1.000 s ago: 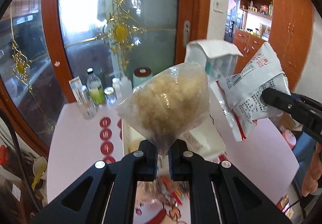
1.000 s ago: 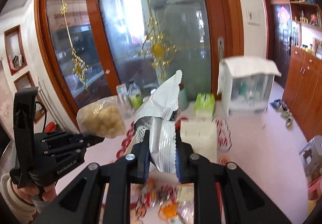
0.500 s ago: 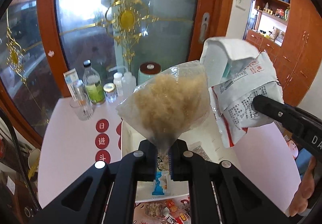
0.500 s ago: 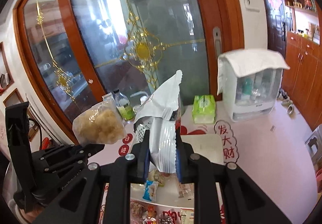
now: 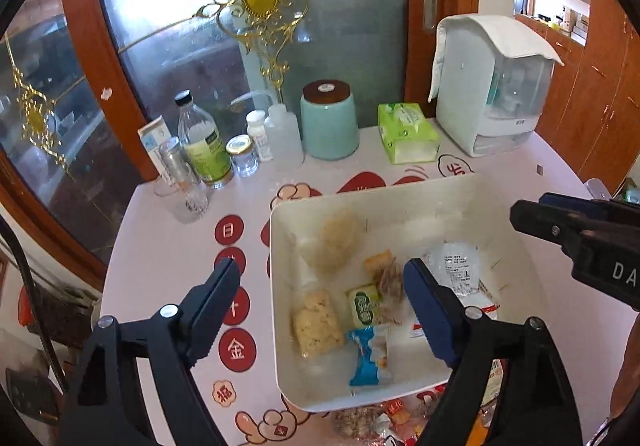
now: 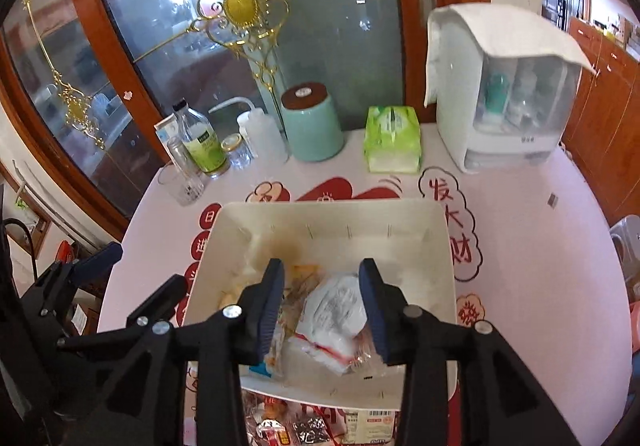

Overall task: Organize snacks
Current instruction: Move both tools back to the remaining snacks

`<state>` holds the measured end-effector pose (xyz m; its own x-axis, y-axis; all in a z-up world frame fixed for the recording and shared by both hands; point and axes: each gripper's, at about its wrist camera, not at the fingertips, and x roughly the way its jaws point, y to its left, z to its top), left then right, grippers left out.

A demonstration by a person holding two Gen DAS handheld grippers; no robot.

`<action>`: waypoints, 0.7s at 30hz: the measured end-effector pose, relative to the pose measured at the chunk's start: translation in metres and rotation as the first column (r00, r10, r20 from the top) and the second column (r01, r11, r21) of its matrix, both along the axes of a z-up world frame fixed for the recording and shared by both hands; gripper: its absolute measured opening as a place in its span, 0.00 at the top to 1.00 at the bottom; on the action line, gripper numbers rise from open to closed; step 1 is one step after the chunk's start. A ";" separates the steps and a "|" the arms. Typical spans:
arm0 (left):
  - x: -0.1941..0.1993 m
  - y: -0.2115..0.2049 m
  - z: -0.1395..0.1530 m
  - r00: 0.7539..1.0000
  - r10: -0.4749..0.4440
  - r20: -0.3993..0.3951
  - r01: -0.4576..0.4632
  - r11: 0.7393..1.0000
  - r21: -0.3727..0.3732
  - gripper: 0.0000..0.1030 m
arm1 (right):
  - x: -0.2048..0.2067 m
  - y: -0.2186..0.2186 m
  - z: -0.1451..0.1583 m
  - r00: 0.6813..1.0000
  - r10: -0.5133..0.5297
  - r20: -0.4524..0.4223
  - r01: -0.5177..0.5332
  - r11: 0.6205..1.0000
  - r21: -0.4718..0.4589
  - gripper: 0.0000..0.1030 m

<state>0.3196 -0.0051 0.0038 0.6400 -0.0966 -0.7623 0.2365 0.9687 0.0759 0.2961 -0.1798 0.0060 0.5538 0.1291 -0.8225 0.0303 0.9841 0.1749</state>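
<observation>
Now both grippers hang over the white bin (image 5: 276, 286) on the worktop (image 5: 168, 258). Left gripper (image 5: 322, 298): jaws opening wide, nothing between them. Right gripper (image 6: 322, 298): jaws opening, not touching the white snack packet (image 6: 334, 310) lying in the bin beneath; the puffed-snack bag (image 5: 334, 242) lies there too.

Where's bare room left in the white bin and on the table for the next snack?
White bin: its far right stretch is bare; the near left, around the blue packet, is crowded. Table: open right of the bin, below the white dispenser. The back left, around the bottle and teal canister, is cluttered.
</observation>
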 end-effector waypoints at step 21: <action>-0.093 0.017 0.001 0.997 0.053 -0.058 -0.059 0.991 -0.124 0.19 | -0.099 -0.011 0.026 0.998 0.013 0.056 -0.014 1.000 0.023 0.62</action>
<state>0.2270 0.0116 0.0047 0.6048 -0.1585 -0.7804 0.1821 0.9816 -0.0583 0.1973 -0.1907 0.0320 0.5968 0.1560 -0.7871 0.0064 0.9800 0.1991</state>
